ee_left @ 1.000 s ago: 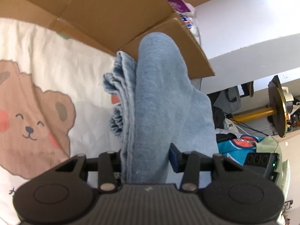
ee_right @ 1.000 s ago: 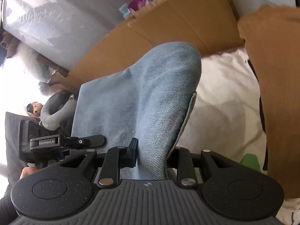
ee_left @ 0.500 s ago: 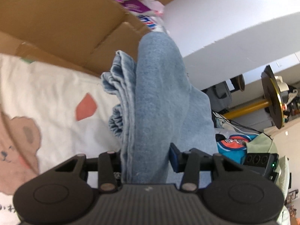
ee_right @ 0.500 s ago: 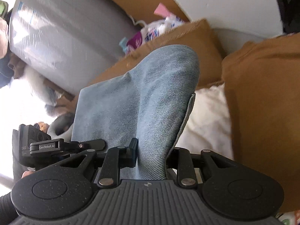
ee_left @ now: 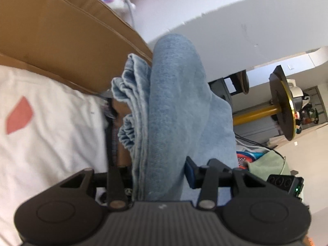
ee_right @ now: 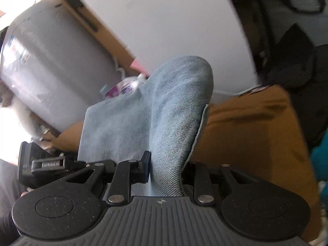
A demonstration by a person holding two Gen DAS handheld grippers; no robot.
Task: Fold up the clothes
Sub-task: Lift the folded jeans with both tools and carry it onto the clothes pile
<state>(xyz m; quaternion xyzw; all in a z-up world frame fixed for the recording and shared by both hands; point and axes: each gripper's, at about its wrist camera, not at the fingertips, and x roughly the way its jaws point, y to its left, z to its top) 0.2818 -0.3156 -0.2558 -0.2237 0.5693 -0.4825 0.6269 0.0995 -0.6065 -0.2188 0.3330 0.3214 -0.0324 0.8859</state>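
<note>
Currently both grippers, left (ee_left: 162, 176) and right (ee_right: 166, 170), are clamping thick, floppy jeans (ee_left: 174, 106); gripping bunched folds is holding best.

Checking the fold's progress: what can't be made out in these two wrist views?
- Left wrist: denim garment hides the left tool's tips and the garment's lower part.
- Right wrist: denim hides the right tool's tips; motion blur smears the background.
- Neither view shows the whole garment.
</note>
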